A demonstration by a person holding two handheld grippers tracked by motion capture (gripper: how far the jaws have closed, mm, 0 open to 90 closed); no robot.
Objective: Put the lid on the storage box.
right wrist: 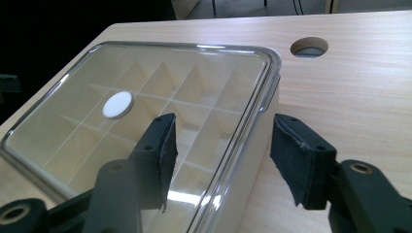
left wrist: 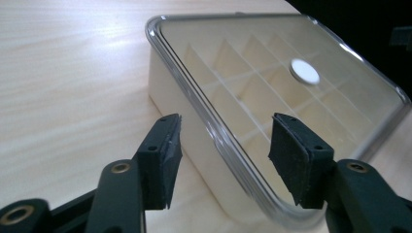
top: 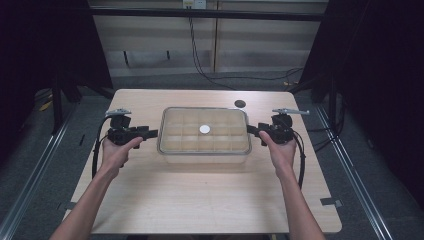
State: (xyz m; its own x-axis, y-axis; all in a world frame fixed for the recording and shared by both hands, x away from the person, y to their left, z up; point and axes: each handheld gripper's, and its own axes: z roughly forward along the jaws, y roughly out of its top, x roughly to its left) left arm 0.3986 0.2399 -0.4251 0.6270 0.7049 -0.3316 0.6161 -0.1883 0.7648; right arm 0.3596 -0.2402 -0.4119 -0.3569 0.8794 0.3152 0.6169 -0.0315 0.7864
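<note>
A shallow cream box with a clear lid lies in the middle of the table, its inside split into several compartments. A small white disc sits at the lid's centre. My left gripper points at the box's left end and my right gripper at its right end. In the left gripper view the open jaws of the left gripper frame the lid's rim, with nothing pressed between the pads. The right gripper stands open the same way, just short of the lid's corner.
The box rests on a light wooden table with a round cable hole behind its right corner. Dark curtains and metal floor rails flank the table. A black cable hangs down the back wall.
</note>
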